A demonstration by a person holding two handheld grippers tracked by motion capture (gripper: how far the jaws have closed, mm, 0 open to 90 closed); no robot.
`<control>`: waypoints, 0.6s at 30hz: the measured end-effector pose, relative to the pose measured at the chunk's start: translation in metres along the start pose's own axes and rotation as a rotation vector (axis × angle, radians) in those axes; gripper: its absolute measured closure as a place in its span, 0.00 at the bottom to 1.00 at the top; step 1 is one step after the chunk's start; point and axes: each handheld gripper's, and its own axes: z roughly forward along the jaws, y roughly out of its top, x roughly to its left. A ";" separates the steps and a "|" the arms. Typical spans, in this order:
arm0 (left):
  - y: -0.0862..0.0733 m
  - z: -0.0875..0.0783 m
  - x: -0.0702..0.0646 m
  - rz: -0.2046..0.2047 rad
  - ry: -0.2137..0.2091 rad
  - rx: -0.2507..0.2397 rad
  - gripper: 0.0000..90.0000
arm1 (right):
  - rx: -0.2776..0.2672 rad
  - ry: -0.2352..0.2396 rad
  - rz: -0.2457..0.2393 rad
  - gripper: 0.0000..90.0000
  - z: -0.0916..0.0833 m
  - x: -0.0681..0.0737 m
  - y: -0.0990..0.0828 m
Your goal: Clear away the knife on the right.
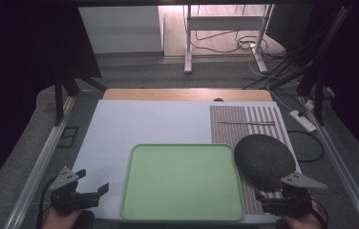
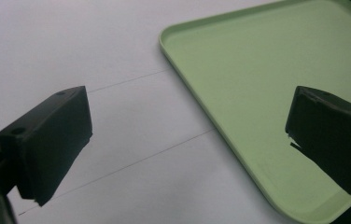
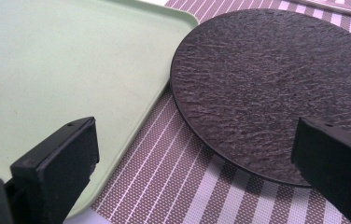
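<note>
While my right gripper (image 3: 194,163) hovers with its jaws spread wide and empty, the round dark slate plate (image 3: 276,88) lies just ahead on the striped woven placemat (image 3: 173,186), beside the pale green plastic tray (image 3: 47,70). My left gripper (image 2: 185,140) is open too, over the white table surface (image 2: 71,46) at the tray's left edge

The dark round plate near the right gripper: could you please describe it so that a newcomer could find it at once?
Start at the light green tray in the middle of the table, then look just past its right edge to the striped placemat. The dark round plate lies on that mat, in front of the right gripper. It is the one black, rough-textured disc there; the slim silver utensil lies farther back.
</note>
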 end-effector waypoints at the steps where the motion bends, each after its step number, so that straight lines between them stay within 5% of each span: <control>1: 0.000 0.000 0.000 0.000 0.000 0.000 0.01 | 0.000 0.000 0.000 0.02 0.000 0.000 0.000; 18: 0.000 0.000 -0.001 0.005 0.014 0.004 0.00 | 0.032 0.004 -0.012 0.02 0.003 0.001 0.001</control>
